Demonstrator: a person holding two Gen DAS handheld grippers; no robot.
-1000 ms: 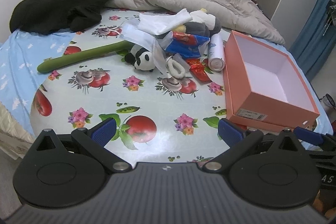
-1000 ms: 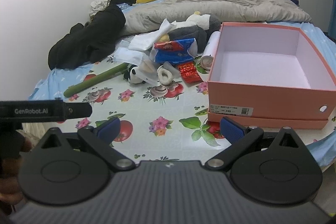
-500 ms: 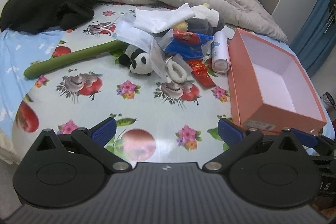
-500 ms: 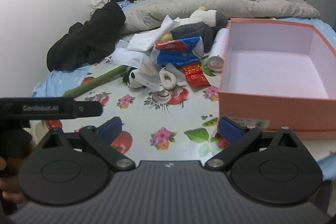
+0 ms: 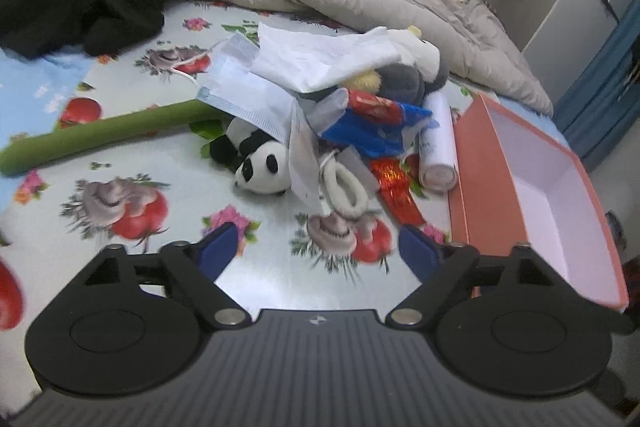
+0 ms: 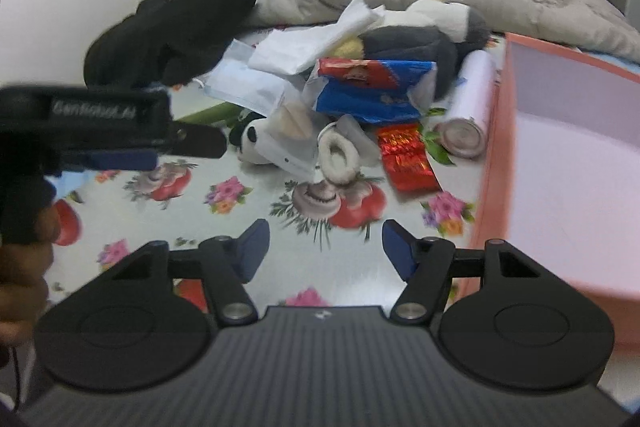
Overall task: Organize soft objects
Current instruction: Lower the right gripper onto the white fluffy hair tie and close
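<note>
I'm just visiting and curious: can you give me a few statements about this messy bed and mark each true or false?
1. The pink box is empty. True.
2. The panda toy sits inside the box. False: it lies on the flowered cloth, beside the pile.
3. The left gripper grips the small white slipper. False: nothing is between its jaws, which have just been closing.
4. A long green tube lies left of the panda. True.
5. The right gripper holds nothing. True.
</note>
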